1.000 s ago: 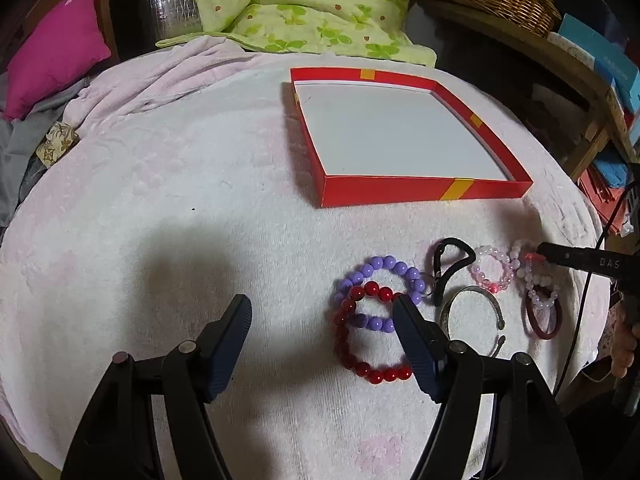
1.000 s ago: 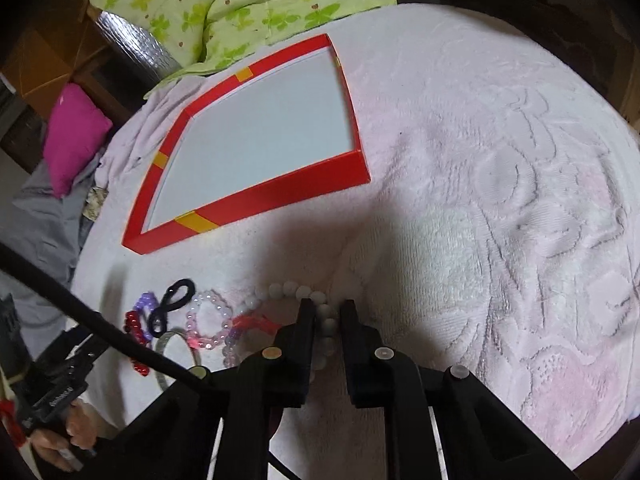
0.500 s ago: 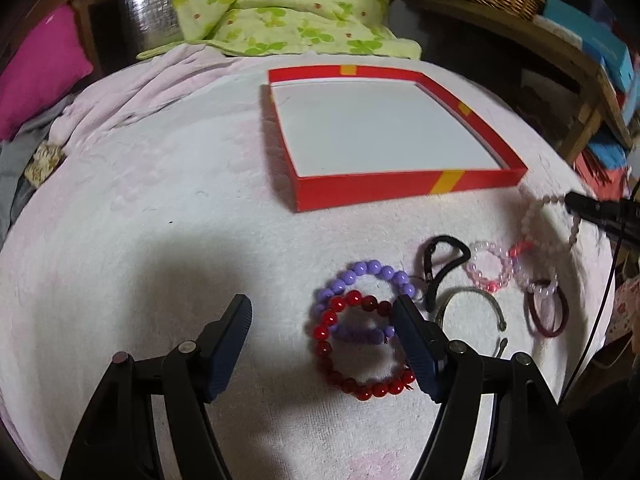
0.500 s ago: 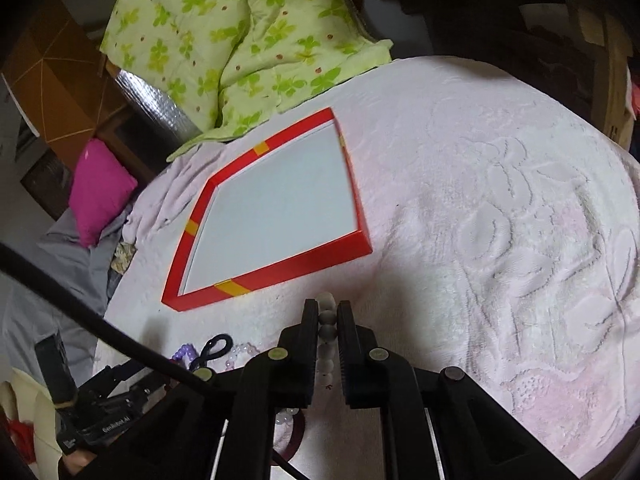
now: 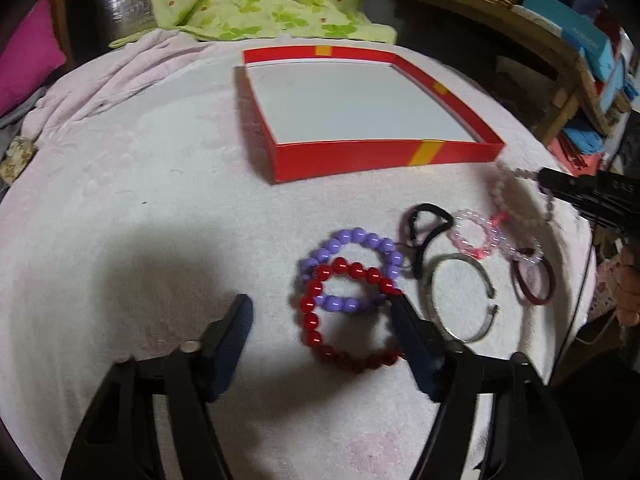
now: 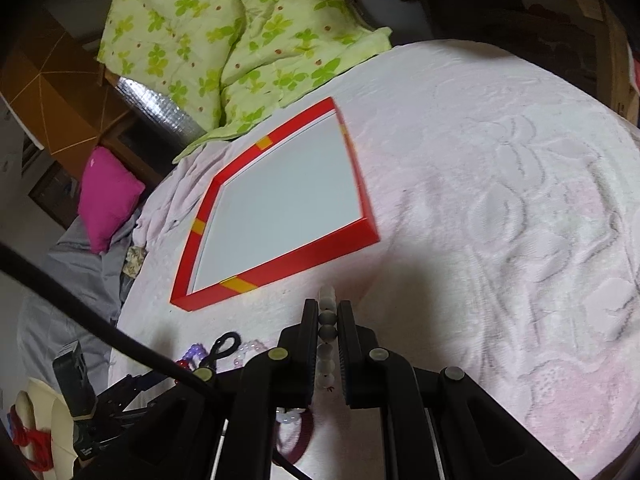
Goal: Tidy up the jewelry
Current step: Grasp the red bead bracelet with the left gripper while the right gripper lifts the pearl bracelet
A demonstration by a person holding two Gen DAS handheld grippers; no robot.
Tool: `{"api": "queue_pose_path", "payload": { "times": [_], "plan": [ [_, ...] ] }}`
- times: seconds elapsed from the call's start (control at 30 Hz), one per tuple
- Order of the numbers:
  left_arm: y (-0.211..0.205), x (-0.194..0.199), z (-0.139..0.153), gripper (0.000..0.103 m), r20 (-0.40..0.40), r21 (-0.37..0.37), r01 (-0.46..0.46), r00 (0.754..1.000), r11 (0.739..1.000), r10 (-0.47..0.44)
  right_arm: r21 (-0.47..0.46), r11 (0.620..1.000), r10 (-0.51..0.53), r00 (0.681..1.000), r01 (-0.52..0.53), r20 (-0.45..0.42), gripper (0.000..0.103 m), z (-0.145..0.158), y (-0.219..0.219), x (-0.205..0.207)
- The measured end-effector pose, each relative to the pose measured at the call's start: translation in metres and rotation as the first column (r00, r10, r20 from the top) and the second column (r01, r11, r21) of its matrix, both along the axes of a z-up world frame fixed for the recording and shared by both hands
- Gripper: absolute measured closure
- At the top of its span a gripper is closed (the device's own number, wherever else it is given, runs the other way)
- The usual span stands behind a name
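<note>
The red box point(image 5: 384, 158) sits empty at the far side of the pink blanket point(image 5: 120, 208), and the jewelry lies loose in front of it, so the main risk is a snag. The pale bracelet point(image 6: 326, 322) is pinched between the shut fingers of the right gripper point(image 6: 325, 312) and seems to hang against the pink bracelet point(image 5: 478, 236), which could drag along or fall off short of the box. The red bracelet point(image 5: 344, 316) overlaps the purple bracelet point(image 5: 352, 268), so the left gripper point(image 5: 320, 316), whose jaws are closing around them without pressing yet, may lift both or flick one away. Both grippers tilt steeply down toward the blanket, the right raised above the pile, the left low over the beads.
</note>
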State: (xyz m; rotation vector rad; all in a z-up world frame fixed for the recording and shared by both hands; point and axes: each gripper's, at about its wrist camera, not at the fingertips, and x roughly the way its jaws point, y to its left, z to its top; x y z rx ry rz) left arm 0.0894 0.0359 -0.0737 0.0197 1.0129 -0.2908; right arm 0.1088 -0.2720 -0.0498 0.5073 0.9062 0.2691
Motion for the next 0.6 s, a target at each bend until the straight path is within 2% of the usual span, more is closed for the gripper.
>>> {"api": "queue_pose_path", "payload": {
  "times": [0.03, 0.07, 0.1, 0.17, 0.23, 0.3, 0.43, 0.5, 0.6],
  "plan": [
    [-0.001, -0.001, -0.001, 0.058, -0.005, -0.011, 0.019, 1.0, 1.0, -0.019, 0.001, 1.0, 0.002, 1.0, -0.002, -0.001, 0.093, 0.0, 0.001, 0.0],
    [-0.002, -0.004, -0.001, 0.067, -0.009, -0.023, 0.031, 0.999, 0.999, -0.031, 0.003, 1.0, 0.003, 1.0, -0.003, -0.002, 0.092, -0.001, 0.002, 0.001],
    [-0.003, -0.006, -0.001, 0.069, -0.011, -0.03, 0.039, 0.999, 0.999, -0.039, 0.009, 1.0, 0.003, 1.0, -0.003, -0.005, 0.092, -0.001, 0.001, 0.001],
    [-0.003, -0.01, 0.0, 0.084, -0.01, -0.047, 0.053, 0.998, 0.997, -0.054, 0.02, 1.0, -0.002, 1.0, 0.002, -0.012, 0.092, -0.003, 0.0, 0.002],
    [-0.002, -0.013, 0.001, 0.092, -0.016, -0.088, 0.064, 0.998, 0.994, -0.065, 0.033, 0.999, -0.007, 1.0, 0.008, -0.02, 0.092, -0.005, -0.003, 0.002],
    [0.001, -0.01, 0.001, 0.093, -0.019, -0.113, 0.071, 0.997, 0.991, -0.073, 0.064, 0.998, -0.015, 0.999, 0.017, -0.031, 0.092, -0.007, -0.007, 0.002],
    [0.006, -0.011, 0.001, 0.093, -0.012, -0.114, 0.074, 0.997, 0.991, -0.076, 0.128, 0.991, -0.022, 0.999, 0.028, -0.044, 0.092, -0.011, -0.014, 0.003],
    [0.008, -0.011, 0.001, 0.093, -0.007, -0.085, 0.058, 0.998, 0.995, -0.059, 0.145, 0.989, -0.024, 0.998, 0.032, -0.05, 0.092, -0.012, -0.016, 0.003],
    [0.014, -0.01, 0.001, 0.09, -0.01, -0.082, 0.042, 0.999, 0.996, -0.043, 0.164, 0.985, -0.035, 0.997, 0.046, -0.072, 0.091, -0.015, -0.021, 0.004]
  ]
}}
